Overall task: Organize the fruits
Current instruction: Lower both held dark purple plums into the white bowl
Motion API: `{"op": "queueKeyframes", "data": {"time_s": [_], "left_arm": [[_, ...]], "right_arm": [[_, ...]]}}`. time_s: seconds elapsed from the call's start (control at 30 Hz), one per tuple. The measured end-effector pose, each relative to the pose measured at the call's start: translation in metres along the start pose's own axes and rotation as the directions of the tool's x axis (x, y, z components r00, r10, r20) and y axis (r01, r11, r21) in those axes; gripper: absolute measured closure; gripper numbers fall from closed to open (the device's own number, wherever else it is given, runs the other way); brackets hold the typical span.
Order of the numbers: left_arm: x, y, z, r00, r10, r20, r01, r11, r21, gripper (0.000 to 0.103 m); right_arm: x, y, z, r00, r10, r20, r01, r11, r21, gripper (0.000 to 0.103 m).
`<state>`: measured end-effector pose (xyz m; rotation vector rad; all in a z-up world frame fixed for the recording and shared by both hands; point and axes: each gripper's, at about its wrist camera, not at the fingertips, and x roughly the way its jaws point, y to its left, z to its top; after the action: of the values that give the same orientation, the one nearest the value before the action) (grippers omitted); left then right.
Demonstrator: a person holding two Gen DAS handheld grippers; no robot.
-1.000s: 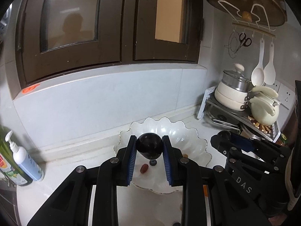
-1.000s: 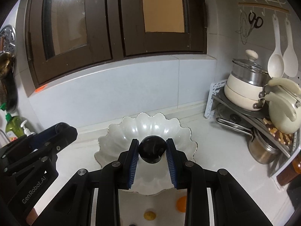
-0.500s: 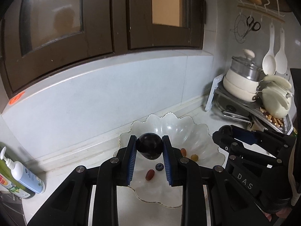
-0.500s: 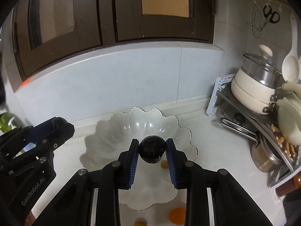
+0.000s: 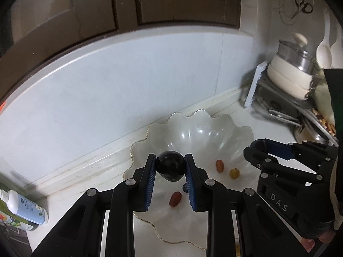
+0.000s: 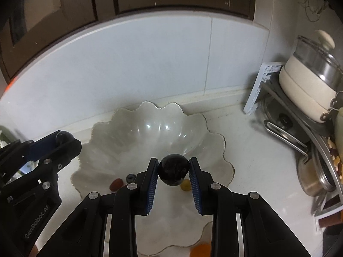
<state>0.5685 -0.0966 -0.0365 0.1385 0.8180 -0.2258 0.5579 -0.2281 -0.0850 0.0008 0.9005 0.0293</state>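
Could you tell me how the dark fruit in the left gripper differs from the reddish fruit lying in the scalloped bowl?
The dark fruit is near-black and glossy; the reddish fruit is dull red-brown. The dark fruit looks clearly bigger and rounder, the reddish one small and oblong. The dark fruit is clamped between the pads of the left gripper above the scalloped bowl, while the reddish fruit rests loose on the bowl's floor. Both are smooth-skinned.

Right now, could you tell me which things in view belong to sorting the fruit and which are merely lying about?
Job: left gripper with dark plum; right gripper with dark fruit; scalloped bowl; red grape.
Lying about: cream pot; scissors; lotion bottle.
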Motion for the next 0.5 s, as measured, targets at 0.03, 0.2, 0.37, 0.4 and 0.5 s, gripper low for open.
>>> {"op": "queueKeyframes", "data": {"time_s": [0.03,0.2,0.37,0.4,0.5], "left_arm": [[0.004,0.0,0.001,1.0,-0.002,-0.012,0.002,1.0,0.0,0.076],[0.019,0.001,0.0,0.999,-0.009,-0.054,0.009,1.0,-0.011,0.076],[0.037,0.003,0.0,0.994,-0.022,-0.111,0.019,0.999,-0.025,0.076],[0.04,0.003,0.0,0.992,-0.023,-0.121,0.02,0.999,-0.03,0.076],[0.05,0.004,-0.002,0.988,-0.033,-0.152,0.027,0.999,-0.044,0.076]], "right_arm": [[0.003,-0.001,0.001,1.0,-0.001,-0.007,0.001,1.0,0.002,0.072],[0.017,-0.002,0.005,0.999,0.007,-0.05,-0.007,1.0,0.002,0.072],[0.036,-0.007,0.006,0.995,0.019,-0.101,-0.017,1.0,0.02,0.072],[0.039,-0.007,0.006,0.994,0.017,-0.11,-0.015,1.0,0.02,0.072],[0.046,-0.007,0.005,0.992,0.014,-0.129,-0.011,1.0,0.024,0.072]]}}
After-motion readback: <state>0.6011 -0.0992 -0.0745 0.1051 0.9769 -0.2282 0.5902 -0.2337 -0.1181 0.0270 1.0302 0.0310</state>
